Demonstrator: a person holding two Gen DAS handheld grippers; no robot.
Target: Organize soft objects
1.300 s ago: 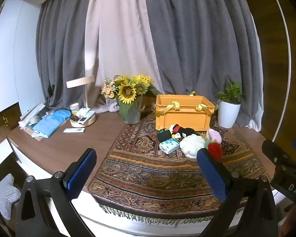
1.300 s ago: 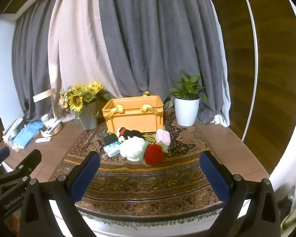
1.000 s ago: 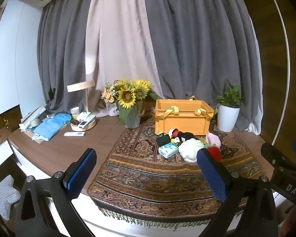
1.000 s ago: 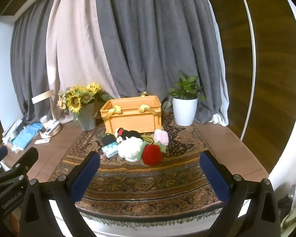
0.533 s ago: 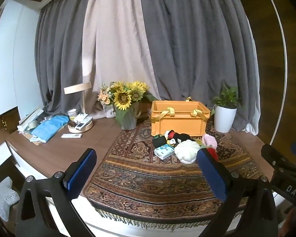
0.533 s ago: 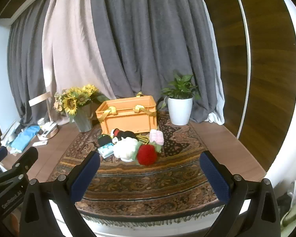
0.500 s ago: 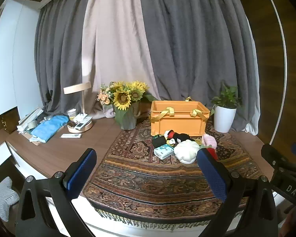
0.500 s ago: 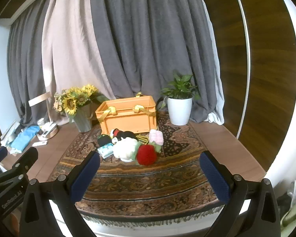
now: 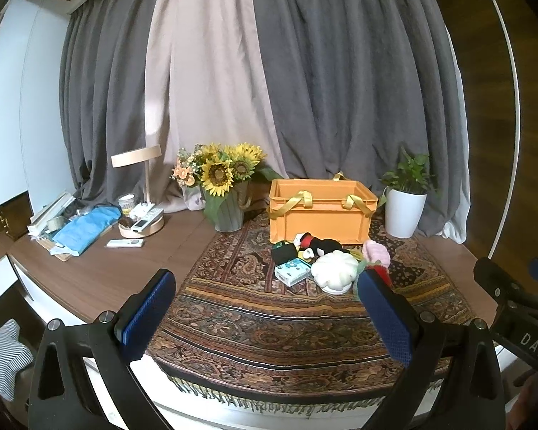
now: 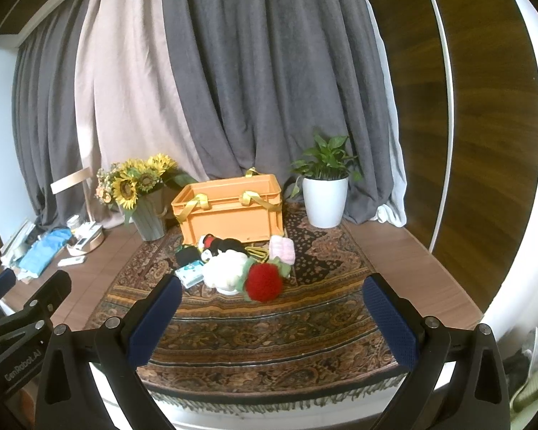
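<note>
A heap of soft toys lies on a patterned rug in front of an orange crate with yellow straps. The heap holds a white plush, a red plush strawberry, a pink plush, a black plush and a light blue packet. My left gripper hovers open near the table's front edge, well short of the heap. My right gripper is open too, level with it, nothing between its fingers. The crate looks empty from here.
A vase of sunflowers stands left of the crate, a white potted plant to its right. At the far left are a wooden lamp, remotes and a blue cloth. Grey curtains hang behind.
Both views have tilted up and pulled back a little, so the heap and crate sit lower and smaller. Both grippers stay open and nothing on the rug has moved.
</note>
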